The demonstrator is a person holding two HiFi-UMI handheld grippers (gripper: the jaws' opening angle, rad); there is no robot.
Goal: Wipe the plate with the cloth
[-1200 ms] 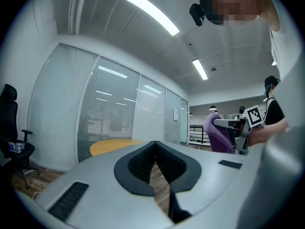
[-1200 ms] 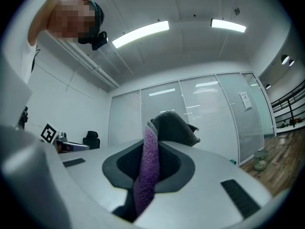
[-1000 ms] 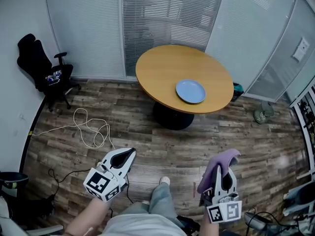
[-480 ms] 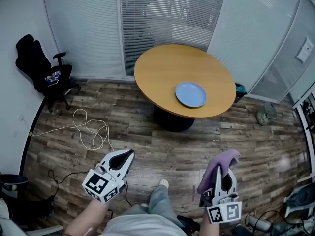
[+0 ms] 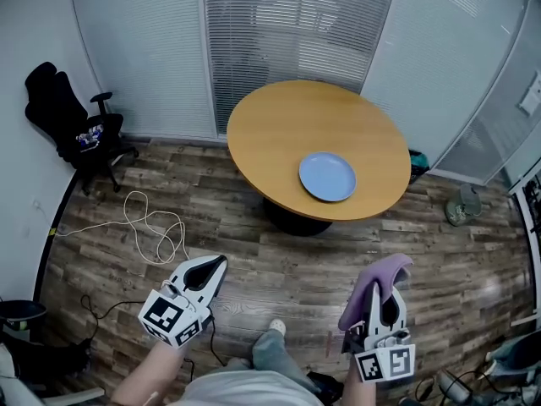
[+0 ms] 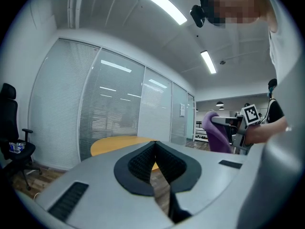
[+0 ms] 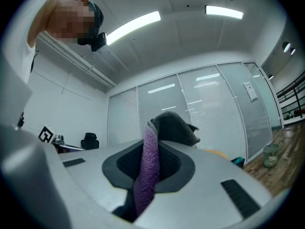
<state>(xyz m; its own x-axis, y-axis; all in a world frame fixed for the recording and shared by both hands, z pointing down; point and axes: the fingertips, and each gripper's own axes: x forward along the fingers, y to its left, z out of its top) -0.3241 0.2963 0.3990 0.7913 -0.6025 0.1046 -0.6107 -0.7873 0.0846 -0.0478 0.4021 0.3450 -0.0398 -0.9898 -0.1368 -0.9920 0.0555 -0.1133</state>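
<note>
A light blue plate [image 5: 328, 177] lies on the round wooden table [image 5: 270, 134] ahead, near its right front edge. My right gripper [image 5: 390, 275] is shut on a purple cloth [image 5: 369, 288], well short of the table above the floor. In the right gripper view the cloth [image 7: 147, 168] hangs between the jaws and folds over their tips. My left gripper [image 5: 216, 265] is shut with nothing in it, level with the right one; its jaws meet at the tip in the left gripper view [image 6: 154, 143], where the table [image 6: 114, 143] shows beyond.
A black office chair [image 5: 72, 121] stands at the left wall. A white cable [image 5: 152, 227] loops over the wooden floor in front of my left gripper. Glass walls with blinds close off the room behind the table. A small fan [image 5: 459, 205] stands on the floor at the right.
The table and plate have come nearer and lower in the head view as I walk toward them. Both grippers keep their places in the picture and their grip.
</note>
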